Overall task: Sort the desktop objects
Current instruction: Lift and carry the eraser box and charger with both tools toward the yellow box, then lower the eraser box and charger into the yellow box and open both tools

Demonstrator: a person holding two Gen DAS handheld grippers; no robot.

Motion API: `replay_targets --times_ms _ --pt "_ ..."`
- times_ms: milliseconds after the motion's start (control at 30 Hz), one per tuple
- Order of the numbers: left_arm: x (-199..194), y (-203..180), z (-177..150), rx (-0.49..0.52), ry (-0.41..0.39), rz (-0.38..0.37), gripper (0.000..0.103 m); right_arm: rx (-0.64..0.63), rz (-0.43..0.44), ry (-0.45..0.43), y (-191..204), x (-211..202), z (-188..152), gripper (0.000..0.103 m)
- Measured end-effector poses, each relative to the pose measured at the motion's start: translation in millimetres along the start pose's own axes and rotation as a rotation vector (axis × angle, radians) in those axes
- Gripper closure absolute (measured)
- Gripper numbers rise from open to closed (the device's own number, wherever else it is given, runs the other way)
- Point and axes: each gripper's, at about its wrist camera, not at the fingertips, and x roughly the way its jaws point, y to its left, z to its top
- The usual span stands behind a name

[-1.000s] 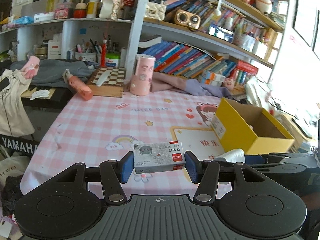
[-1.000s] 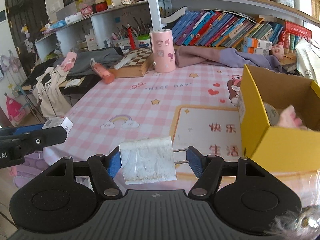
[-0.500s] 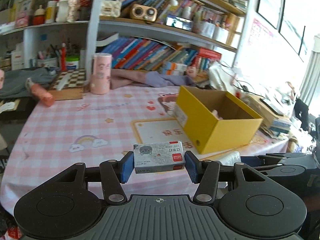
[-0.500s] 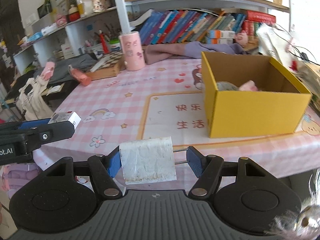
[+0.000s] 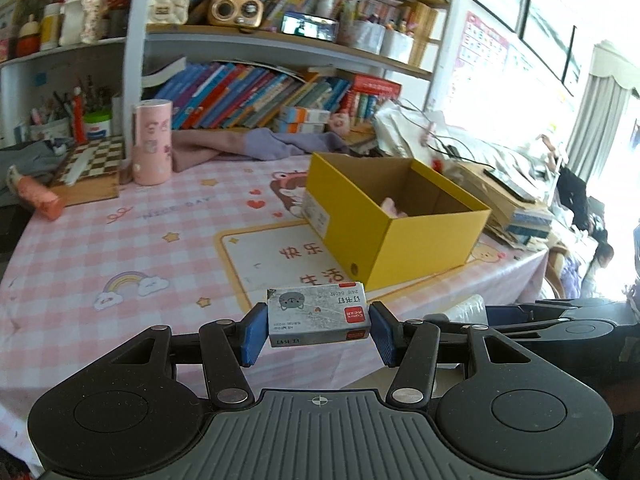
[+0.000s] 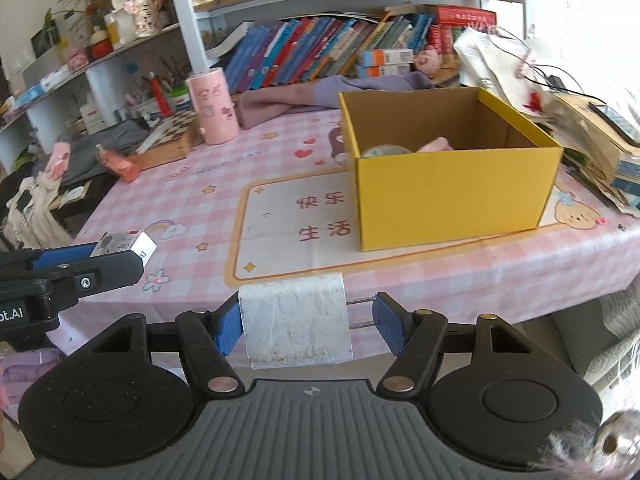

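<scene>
A small grey staple box (image 5: 318, 316) with a red label sits crosswise in my left gripper (image 5: 318, 332), both blue pads pressed on its ends. My right gripper (image 6: 307, 328) is shut on a white plug adapter (image 6: 296, 320); its two metal prongs touch the right pad. Both hover over the near edge of the pink checked table (image 5: 120, 248). The open yellow cardboard box (image 5: 392, 220) (image 6: 452, 196) stands ahead on the table, holding a pink item (image 6: 434, 145) and a tape roll (image 6: 384, 151). In the right wrist view the left gripper with the staple box (image 6: 124, 244) shows at the left.
A pink cylinder (image 5: 152, 142), a chessboard (image 5: 90, 160) and an orange bottle (image 5: 36, 196) stand at the back left. Purple cloth (image 5: 256, 146) lies before the bookshelf. Stacked papers and cables (image 6: 592, 140) crowd the table's right end beside the box.
Both views have swung to the right, so the yellow box now sits nearer the middle and shows more of its inside. Both grips are unchanged.
</scene>
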Motion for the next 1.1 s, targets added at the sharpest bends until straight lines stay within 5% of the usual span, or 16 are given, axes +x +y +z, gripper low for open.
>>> replay_targets --times_ms 1100 --pt "58 -67 16 0.107 0.074 -0.157 0.050 0.113 -0.127 0.020 -73 -14 -5 0.038"
